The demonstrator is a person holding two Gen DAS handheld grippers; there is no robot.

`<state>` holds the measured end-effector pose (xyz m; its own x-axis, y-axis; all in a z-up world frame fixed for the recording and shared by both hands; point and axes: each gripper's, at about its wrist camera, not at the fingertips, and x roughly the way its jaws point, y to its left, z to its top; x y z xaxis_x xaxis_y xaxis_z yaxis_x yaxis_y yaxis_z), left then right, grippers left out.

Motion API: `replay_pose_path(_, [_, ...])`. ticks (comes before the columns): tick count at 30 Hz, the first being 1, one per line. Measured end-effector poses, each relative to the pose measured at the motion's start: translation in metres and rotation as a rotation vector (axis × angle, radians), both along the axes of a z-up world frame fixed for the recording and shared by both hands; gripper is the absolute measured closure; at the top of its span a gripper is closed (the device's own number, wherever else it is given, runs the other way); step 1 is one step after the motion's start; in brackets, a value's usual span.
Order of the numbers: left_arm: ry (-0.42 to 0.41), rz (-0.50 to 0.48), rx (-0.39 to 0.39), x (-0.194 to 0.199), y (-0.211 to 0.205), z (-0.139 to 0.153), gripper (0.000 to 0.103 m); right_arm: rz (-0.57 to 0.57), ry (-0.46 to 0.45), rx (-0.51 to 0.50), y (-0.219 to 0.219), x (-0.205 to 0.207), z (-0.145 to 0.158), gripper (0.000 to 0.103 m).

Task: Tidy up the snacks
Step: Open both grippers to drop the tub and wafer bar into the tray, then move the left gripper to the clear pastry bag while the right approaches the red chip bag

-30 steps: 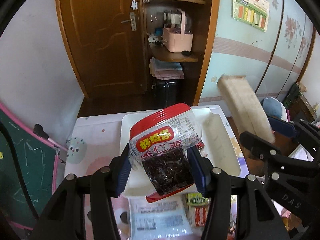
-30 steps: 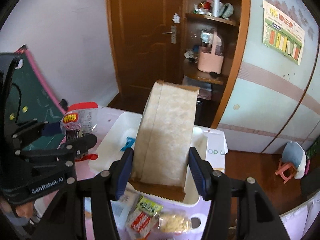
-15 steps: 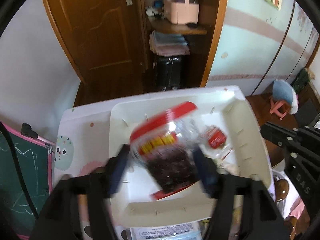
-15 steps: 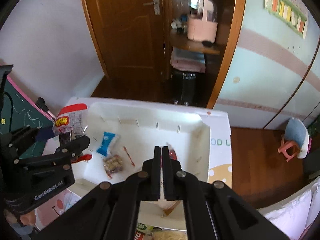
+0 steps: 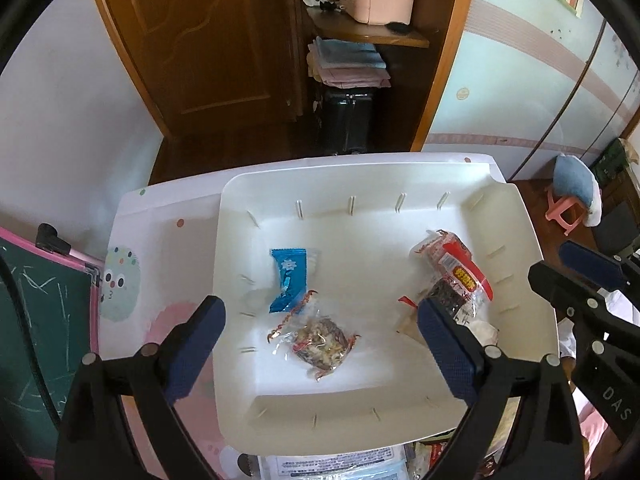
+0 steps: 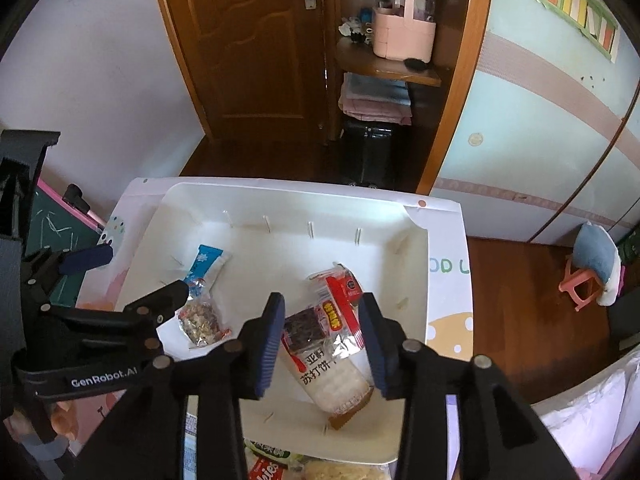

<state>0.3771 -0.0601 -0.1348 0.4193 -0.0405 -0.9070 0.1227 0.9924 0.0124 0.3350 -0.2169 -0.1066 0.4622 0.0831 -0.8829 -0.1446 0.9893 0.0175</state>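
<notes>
A white tray (image 5: 520, 216) (image 6: 280, 192) holds the snacks. A blue packet (image 5: 288, 280) (image 6: 206, 264) and a clear nut bar (image 5: 320, 340) (image 6: 200, 322) lie on its left side. My left gripper (image 5: 320, 344) (image 6: 132, 276) hangs over them, its jaws opening wide with nothing held. A red-topped seaweed packet (image 5: 456, 280) (image 6: 316, 320) rests on a long cracker pack (image 6: 336, 380) at the right. My right gripper (image 6: 322, 344) (image 5: 588, 280) straddles both. Its jaws are opening and the pads stand clear of the packs.
More snack packets (image 6: 264, 468) (image 5: 328, 464) lie on the patterned table in front of the tray. A green chalkboard (image 5: 32, 320) stands at the left. Beyond the table are a door, a shelf with a pink basket (image 6: 404, 32) and a small stool (image 6: 580, 284).
Both grippers came down over the tray. The left let go of the seaweed packet. The right dropped the cracker pack, shut, then opened again. Both packs now lie in the tray.
</notes>
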Motion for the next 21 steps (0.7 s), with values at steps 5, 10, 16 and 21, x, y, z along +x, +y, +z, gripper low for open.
replay_pose_path(5, [-0.007, 0.014, -0.001, -0.008, 0.002, 0.007, 0.007, 0.008, -0.001, 0.005, 0.001, -0.006, 0.005, 0.063])
replay_pose_path(10, [-0.022, 0.023, -0.008, -0.020, 0.005, 0.018, 0.007, 0.008, -0.007, 0.012, -0.002, -0.016, 0.014, 0.063])
replay_pose_path(16, [-0.064, 0.015, -0.006, -0.044, 0.003, 0.039, 0.007, 0.008, -0.036, 0.010, -0.007, -0.035, 0.031, 0.061])
replay_pose_path(21, [-0.096, 0.015, -0.016, -0.069, 0.000, 0.059, 0.007, 0.004, -0.068, 0.029, -0.015, -0.057, 0.050, 0.055])
